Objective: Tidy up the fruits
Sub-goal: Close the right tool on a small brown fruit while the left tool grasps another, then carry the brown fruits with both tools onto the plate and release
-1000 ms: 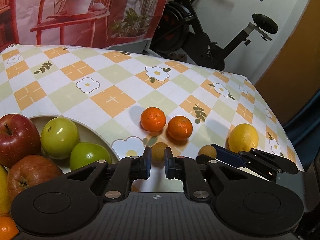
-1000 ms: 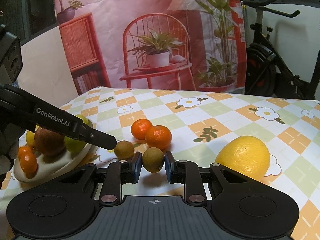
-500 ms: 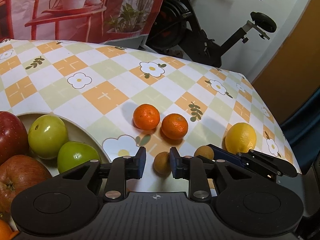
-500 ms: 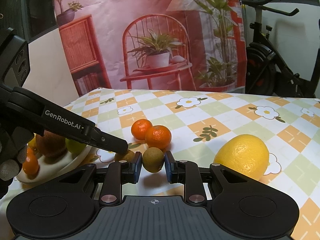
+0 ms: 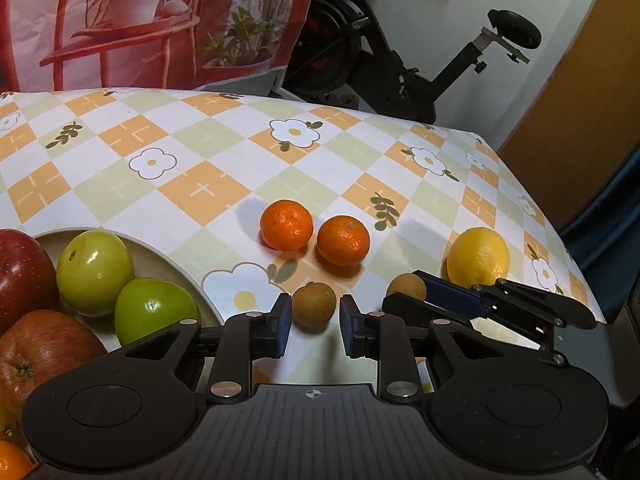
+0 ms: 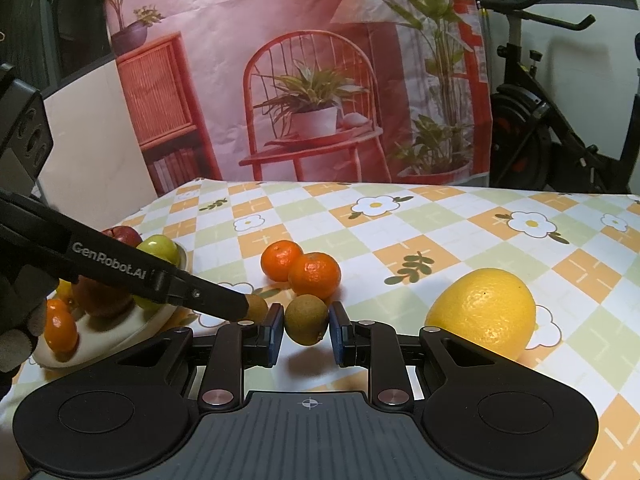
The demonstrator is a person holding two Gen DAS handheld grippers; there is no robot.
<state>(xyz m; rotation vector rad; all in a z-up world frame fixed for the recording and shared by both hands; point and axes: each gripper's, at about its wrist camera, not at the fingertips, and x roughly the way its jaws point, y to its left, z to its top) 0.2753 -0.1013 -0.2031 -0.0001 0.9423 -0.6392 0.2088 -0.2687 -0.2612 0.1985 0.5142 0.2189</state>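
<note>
Two small brown kiwis are in play. One kiwi [image 5: 314, 304] lies on the checked tablecloth between the tips of my left gripper [image 5: 314, 314], whose jaws stand slightly wider than the fruit and do not press it. My right gripper [image 6: 306, 314] is shut on the other kiwi [image 6: 306, 320], held just above the cloth with its shadow below. In the left wrist view the right gripper [image 5: 404, 294] is seen side-on beside the lemon [image 5: 478, 256]. Two mandarins [image 5: 286, 224] [image 5: 343, 240] lie just beyond both kiwis.
A cream plate [image 5: 168, 248] at the left holds green and red apples and small oranges. The large yellow lemon [image 6: 484, 312] sits right of my right gripper. Behind the table stand an exercise bike [image 5: 400, 60] and a printed backdrop.
My left gripper's jaws have widened and it has closed in on the kiwi, which now lies between its fingertips. The right gripper has stayed put, still holding its kiwi.
</note>
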